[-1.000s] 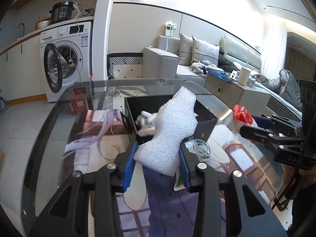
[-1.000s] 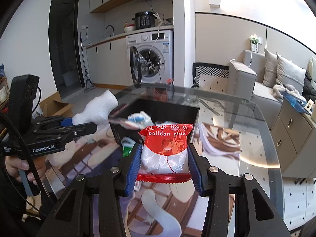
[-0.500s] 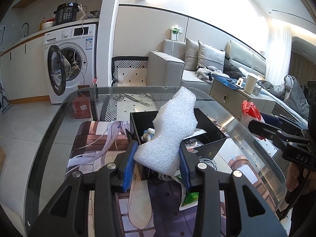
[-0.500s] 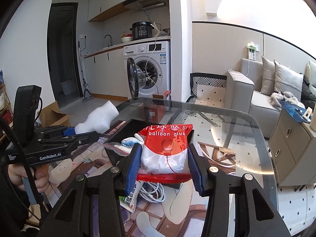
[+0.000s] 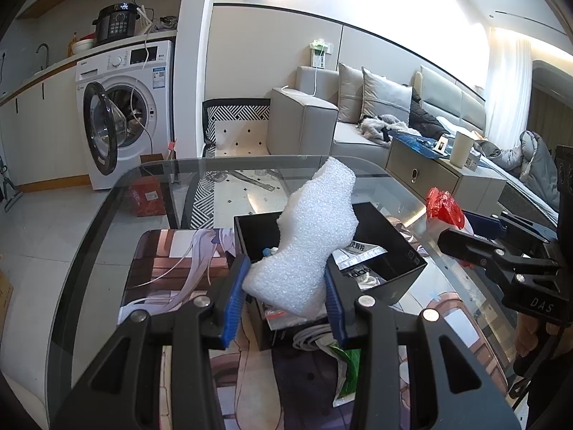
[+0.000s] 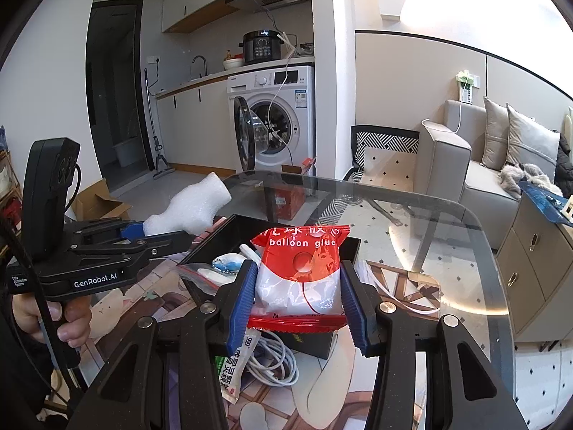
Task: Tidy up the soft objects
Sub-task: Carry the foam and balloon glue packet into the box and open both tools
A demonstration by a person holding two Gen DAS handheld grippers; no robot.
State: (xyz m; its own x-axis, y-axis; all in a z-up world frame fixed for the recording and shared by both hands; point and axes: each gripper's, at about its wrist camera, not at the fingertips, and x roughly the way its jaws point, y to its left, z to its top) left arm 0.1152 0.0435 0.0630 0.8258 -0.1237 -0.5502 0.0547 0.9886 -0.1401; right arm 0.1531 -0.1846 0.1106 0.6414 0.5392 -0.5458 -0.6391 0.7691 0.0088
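My left gripper (image 5: 284, 301) is shut on a white foam piece (image 5: 311, 240) and holds it above the near edge of a black box (image 5: 394, 236) on the glass table. My right gripper (image 6: 297, 304) is shut on a red and white "balloon glue" bag (image 6: 299, 272), held above the box (image 6: 222, 236). The box holds small packets (image 5: 358, 254). In the right wrist view the left gripper (image 6: 150, 233) with the foam (image 6: 189, 208) is at the left. In the left wrist view the right gripper (image 5: 465, 236) with the red bag (image 5: 444, 208) is at the right.
A white cable (image 6: 272, 358) and a green packet (image 5: 345, 369) lie on the printed mat (image 5: 172, 272) in front of the box. The glass table edge (image 5: 89, 236) curves at the left. A washing machine (image 5: 121, 114) and a sofa (image 5: 322, 122) stand beyond.
Both grippers have pulled back and risen with their loads. The box now sits farther from them, and the cable and green packet have come into view.
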